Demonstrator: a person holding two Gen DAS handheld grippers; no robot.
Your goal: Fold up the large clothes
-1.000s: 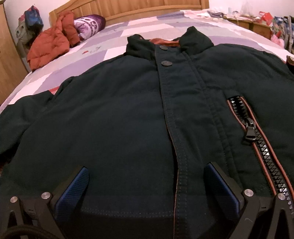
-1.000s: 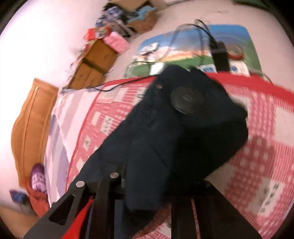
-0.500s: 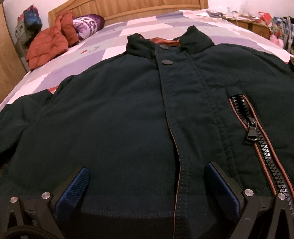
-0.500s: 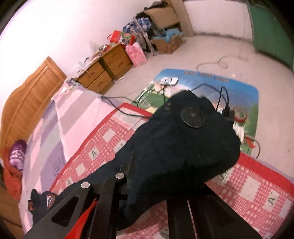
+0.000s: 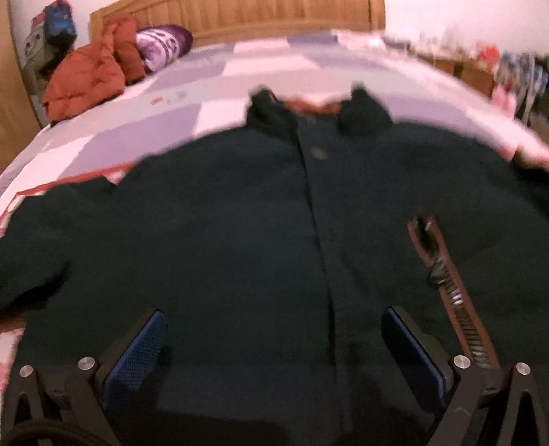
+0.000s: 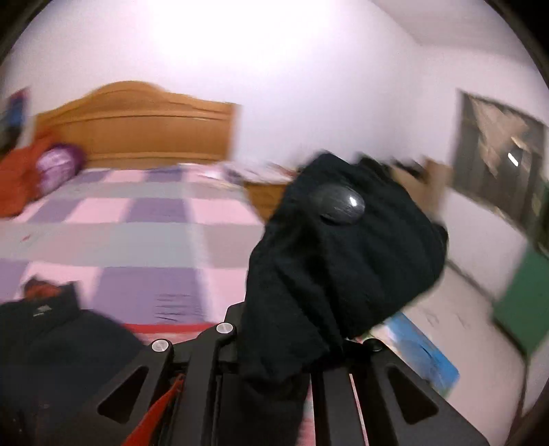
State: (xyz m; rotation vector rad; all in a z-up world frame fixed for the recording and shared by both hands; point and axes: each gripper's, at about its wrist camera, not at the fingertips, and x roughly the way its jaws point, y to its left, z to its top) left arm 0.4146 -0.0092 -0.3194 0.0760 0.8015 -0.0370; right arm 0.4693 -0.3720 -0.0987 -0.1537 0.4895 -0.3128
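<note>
A large dark green jacket (image 5: 240, 240) lies front-up on the bed, collar toward the headboard, with an orange-trimmed zip pocket (image 5: 446, 281) on its right side. My left gripper (image 5: 274, 346) is open, its blue pads (image 5: 137, 353) spread over the jacket's hem. My right gripper (image 6: 274, 360) is shut on the jacket's sleeve (image 6: 343, 260), which carries a round dark button (image 6: 338, 204) and is lifted in the air above the bed. The jacket's body and collar also show low at the left of the right wrist view (image 6: 51, 329).
The bed has a purple and pink checked cover (image 5: 206, 113) and a wooden headboard (image 5: 274, 17). An orange-red coat (image 5: 89, 75) and a purple pillow (image 5: 161, 44) lie at the head. Wooden drawers (image 6: 267, 195) and a blue floor mat (image 6: 422, 350) are to the right.
My right gripper has swung the held sleeve up and round from the floor side toward the bed and headboard. My left gripper has drawn back a little; its view is blurred.
</note>
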